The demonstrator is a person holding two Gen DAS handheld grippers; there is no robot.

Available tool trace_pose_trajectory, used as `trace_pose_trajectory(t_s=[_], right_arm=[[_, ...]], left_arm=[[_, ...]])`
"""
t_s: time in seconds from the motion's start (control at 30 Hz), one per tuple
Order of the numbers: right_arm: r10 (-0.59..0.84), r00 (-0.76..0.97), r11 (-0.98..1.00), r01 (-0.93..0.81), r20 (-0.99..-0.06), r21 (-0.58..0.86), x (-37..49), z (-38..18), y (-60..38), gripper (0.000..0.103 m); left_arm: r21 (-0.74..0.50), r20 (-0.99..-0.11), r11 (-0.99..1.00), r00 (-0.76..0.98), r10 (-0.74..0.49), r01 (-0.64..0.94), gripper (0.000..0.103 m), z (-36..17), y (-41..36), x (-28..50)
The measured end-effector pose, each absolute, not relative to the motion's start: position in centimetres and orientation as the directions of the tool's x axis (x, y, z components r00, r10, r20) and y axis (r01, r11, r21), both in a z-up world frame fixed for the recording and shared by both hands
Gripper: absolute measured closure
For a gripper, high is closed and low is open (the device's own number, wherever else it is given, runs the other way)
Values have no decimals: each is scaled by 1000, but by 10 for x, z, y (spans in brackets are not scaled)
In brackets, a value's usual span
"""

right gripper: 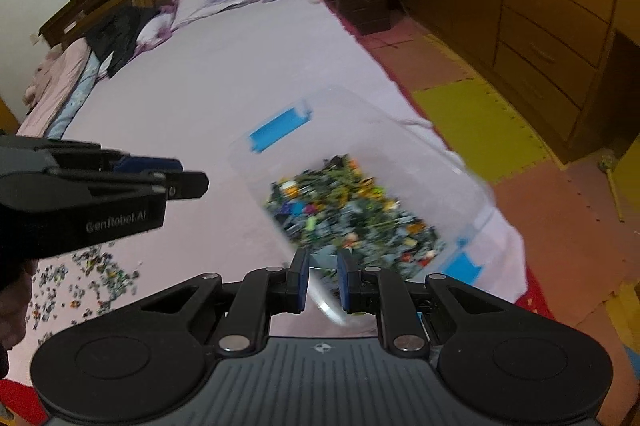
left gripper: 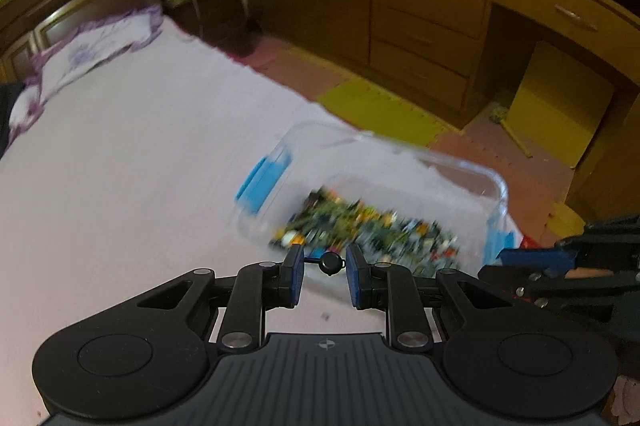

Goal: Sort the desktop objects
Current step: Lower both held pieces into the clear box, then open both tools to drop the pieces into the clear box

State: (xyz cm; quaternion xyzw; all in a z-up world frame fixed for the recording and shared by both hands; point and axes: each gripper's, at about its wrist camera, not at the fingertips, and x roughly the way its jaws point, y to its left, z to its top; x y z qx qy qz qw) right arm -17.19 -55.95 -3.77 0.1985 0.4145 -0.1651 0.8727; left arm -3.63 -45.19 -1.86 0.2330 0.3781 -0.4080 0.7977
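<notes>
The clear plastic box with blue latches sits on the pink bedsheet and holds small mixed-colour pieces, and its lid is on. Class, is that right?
Not quite: the clear plastic box with blue latches has no lid on; the right wrist view shows it open-topped. It does sit on the pink bedsheet and holds small mixed-colour pieces.

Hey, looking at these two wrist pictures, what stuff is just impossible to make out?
- Small pieces in the clear box: motion blur in both views, so individual pieces cannot be told apart.
- Scattered bits on the bed: right wrist view, too small to identify.
- Black knobbed part between the left tool fingers: left wrist view, too small to name.
- Right tool grip on the box rim: blurred; contact unclear.
</notes>
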Motion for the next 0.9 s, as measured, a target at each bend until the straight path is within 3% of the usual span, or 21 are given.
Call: trace_pose_trajectory(t_s=[0.47, 0.6, 0.73, 0.9], right_arm=[[-161, 632, 849, 480, -758, 220, -167, -40, -609, 86], [-159, 632, 848, 482, -759, 223, -165, -42, -614, 85], [-159, 626, 843, 489, -764, 225, -165, -43, -615, 78], [-158, 621, 844, 488, -768, 222, -164, -44, -613, 64]], left_arm=[[114, -772, 517, 403, -491, 848, 76, -15, -512, -41], [112, -770, 530, 410, -489, 841, 67, -12, -507, -42], [112, -764, 549, 425, -485, 829, 52, -9, -498, -42], [126, -768, 568, 442, -463, 813, 44, -9, -479, -41]])
